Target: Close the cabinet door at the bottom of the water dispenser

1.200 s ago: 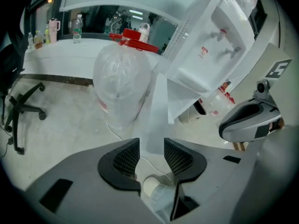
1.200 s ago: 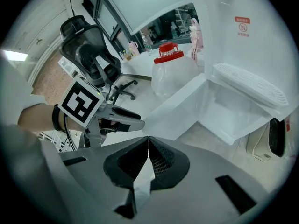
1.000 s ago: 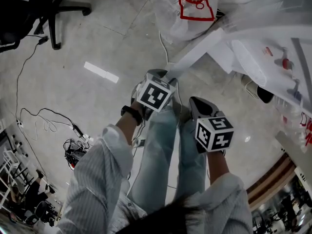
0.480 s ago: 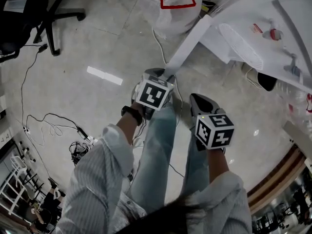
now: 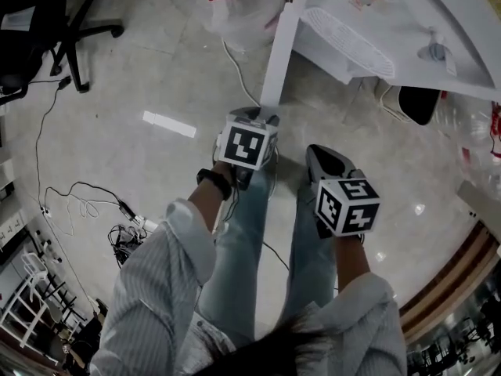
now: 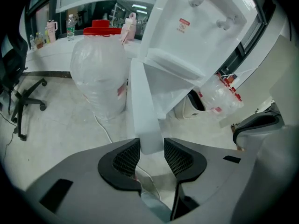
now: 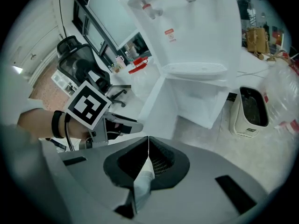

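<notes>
Right gripper: jaws pressed together with nothing between them. It hangs idle just to the right of the left gripper and takes no part in the step.

Left gripper: jaws closed on the free edge of the cabinet door, one pad against each face. The panel runs from the jaws straight ahead to its hinge side on the water dispenser.

Change over the last second, head view: the cabinet door slanted away to the right of the left gripper. It now points almost directly ahead of it. The dispenser body and its drip tray now fill more of the area ahead and to the right of the gripper. Part of this shift may be head motion.

Judgement: the swing toward the cabinet is under way but not complete. The door stands at a clear angle to the dispenser front, and the opening lies ahead and to the right of the left gripper.

Farther ahead and to the left of the left gripper, a plastic-wrapped water bottle stands on the floor, clear of the door
</notes>
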